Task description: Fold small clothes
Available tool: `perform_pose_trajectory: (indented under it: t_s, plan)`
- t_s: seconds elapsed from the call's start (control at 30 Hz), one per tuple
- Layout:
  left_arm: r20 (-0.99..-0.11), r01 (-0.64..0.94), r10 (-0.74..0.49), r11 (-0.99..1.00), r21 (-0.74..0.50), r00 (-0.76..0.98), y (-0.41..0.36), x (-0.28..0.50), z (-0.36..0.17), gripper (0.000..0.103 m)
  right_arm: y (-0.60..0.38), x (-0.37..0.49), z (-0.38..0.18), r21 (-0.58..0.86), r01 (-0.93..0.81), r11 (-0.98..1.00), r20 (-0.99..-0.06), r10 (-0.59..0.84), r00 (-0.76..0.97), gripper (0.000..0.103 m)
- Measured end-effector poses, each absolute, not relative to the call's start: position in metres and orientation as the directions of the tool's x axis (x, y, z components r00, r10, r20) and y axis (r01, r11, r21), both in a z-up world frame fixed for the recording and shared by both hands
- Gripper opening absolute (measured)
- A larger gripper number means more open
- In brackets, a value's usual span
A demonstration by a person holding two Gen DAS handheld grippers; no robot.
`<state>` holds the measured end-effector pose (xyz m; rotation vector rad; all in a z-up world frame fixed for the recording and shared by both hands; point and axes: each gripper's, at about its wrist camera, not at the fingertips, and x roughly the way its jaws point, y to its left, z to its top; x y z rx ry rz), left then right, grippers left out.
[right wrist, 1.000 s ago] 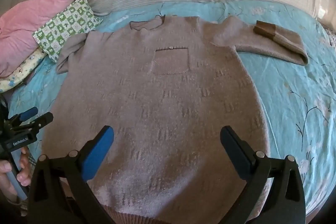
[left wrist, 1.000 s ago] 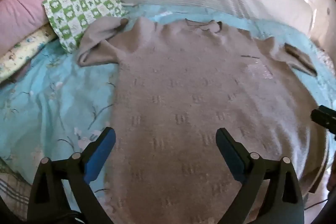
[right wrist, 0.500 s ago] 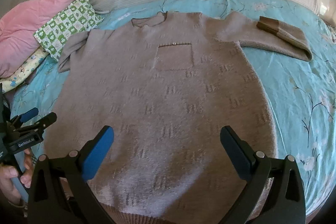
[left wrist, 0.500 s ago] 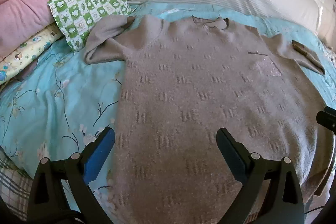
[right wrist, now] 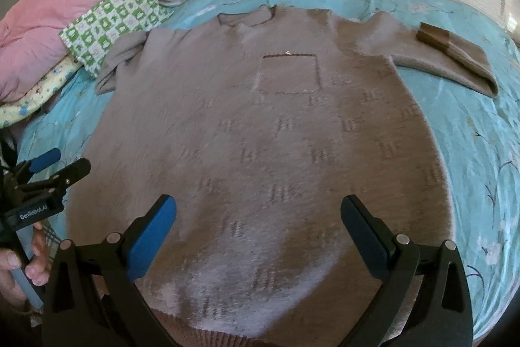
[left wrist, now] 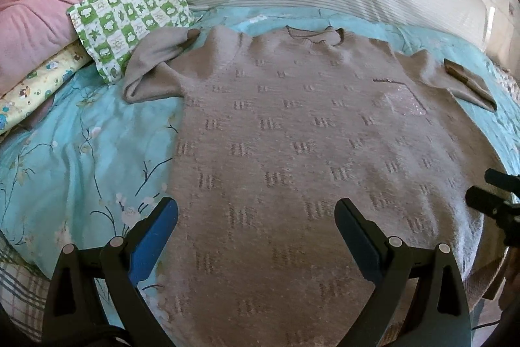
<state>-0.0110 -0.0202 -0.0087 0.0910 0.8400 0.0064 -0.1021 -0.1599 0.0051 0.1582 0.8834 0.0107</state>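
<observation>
Left wrist view: your left gripper (left wrist: 255, 220) hangs with its jaws spread wide and holding nothing, low over the near left part of the sweater (left wrist: 308, 152). The sweater lies face up and flat on the blue bedsheet (left wrist: 81, 158), collar toward the pillows, which gives you the whole front to work from. Its left sleeve (left wrist: 152, 67) is bunched against the green checked pillow (left wrist: 130, 21), so you probably need to pull it clear first. The right sleeve (left wrist: 468, 83) is already doubled back on itself.

Right wrist view: your right gripper (right wrist: 258, 221) is likewise spread and empty, above the hem (right wrist: 211, 334) near the bed's edge. The chest pocket (right wrist: 289, 73) sits ahead of you, so you are centred on the garment. The picture is smeared, so I cannot say whether your fingertips (right wrist: 162, 210) touch the knit. No fold looks started yet.
</observation>
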Motion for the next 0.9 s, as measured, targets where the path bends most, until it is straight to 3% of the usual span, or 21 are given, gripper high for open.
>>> perform_pose_trajectory:
  t_s: [0.9]
  plan:
    - [-0.715, 0.080, -0.016, 0.995, 0.057, 0.699, -0.031, -0.020, -0.002, 0.098, -0.143, -0.100, 0.010, 0.157, 0.004, 0.988, -0.743, 0.116, 0.659, 0.101]
